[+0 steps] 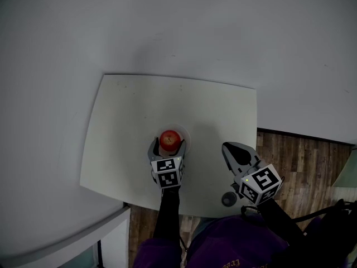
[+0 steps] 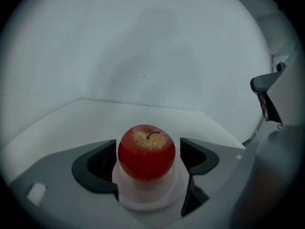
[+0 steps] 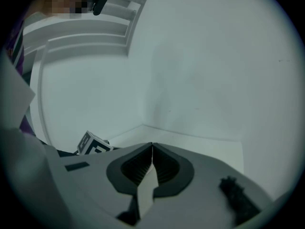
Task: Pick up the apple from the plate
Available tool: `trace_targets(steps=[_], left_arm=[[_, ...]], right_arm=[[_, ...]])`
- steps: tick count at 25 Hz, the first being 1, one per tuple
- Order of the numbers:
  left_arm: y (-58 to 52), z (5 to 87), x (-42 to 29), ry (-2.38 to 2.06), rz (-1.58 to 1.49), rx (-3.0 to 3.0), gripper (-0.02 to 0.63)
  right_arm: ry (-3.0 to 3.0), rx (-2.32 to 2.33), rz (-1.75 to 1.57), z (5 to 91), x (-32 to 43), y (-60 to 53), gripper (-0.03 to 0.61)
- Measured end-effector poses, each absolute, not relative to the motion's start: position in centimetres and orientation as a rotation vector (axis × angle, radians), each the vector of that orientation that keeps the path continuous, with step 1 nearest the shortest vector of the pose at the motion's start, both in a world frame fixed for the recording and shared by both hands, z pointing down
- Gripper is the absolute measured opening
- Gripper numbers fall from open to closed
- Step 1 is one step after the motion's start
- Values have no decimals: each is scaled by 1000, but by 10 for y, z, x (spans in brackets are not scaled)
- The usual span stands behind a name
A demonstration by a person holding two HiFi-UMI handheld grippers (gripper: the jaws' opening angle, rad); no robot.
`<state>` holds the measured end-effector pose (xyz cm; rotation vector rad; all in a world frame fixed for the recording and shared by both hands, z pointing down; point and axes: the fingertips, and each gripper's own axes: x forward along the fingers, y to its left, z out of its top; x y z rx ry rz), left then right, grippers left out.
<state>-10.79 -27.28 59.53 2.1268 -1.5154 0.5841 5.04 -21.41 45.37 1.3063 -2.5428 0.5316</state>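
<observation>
A red apple [image 1: 169, 139] [image 2: 146, 151] sits upright on a small white plate [image 1: 184, 134] [image 2: 147, 197] near the front middle of the white table [image 1: 128, 116]. My left gripper [image 1: 167, 147] [image 2: 147, 157] is open, its two dark pads on either side of the apple with a small gap on each side; the pads do not press on it. My right gripper [image 1: 234, 149] [image 3: 152, 152] hangs over the table's front right part, away from the apple, its jaws shut with nothing between them.
The table stands in a corner between pale walls. Wooden floor [image 1: 301, 166] lies to the right of the table. White shelving [image 3: 86, 32] shows at the upper left of the right gripper view. A small dark round object [image 1: 228, 199] sits near the table's front edge.
</observation>
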Motion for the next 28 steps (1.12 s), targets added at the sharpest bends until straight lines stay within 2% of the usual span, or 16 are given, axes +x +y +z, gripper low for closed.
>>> trace_targets(steps=[13,28], left_arm=[[-273,598,-110,-1507,547,2107,380],[-265,591,-116,-1528,520,2105,379]], right_arm=[[-2533,1323,531,454,55,-215,11],[-2546,1305,519,452,49,-211,11]])
